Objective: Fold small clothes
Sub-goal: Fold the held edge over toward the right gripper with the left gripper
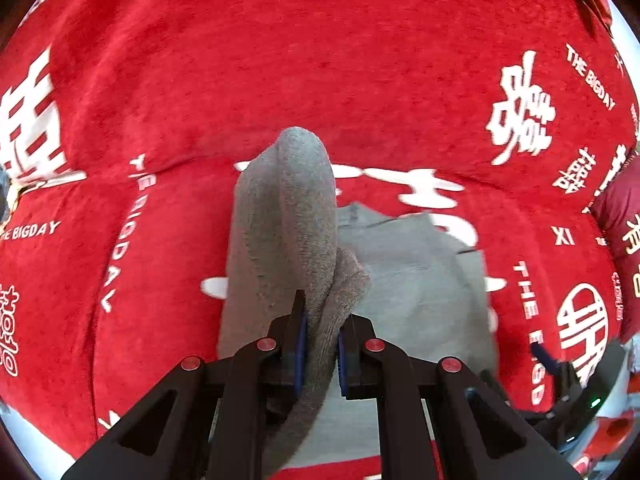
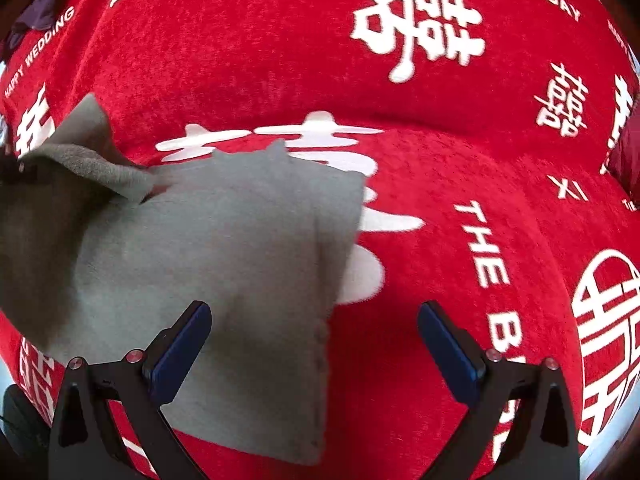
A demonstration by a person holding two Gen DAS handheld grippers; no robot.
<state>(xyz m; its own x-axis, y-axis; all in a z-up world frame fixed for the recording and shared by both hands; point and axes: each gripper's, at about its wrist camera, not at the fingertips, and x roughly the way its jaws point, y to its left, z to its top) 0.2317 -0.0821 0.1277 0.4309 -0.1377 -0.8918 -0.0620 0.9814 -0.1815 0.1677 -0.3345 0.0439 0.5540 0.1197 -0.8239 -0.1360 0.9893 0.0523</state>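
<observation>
Fold in progress: grey garment
Left gripper [image 1: 320, 340] is clamping the garment's [image 2: 224, 264] raised edge; right gripper [image 2: 316, 344] (jaws spread, empty) is hovering over its right edge.

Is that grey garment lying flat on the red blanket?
No, only partly. One edge of the grey garment is pinched and lifted in the left tool; the rest lies on the red blanket.

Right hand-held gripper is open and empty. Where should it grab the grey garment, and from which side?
Probably the free right-hand edge of the grey garment, coming in from the bare red blanket on the right. That edge lies flat and unobstructed between the open right hand-held gripper jaws; the garment's far left end is already pinched up by the left hand-held gripper.
</observation>
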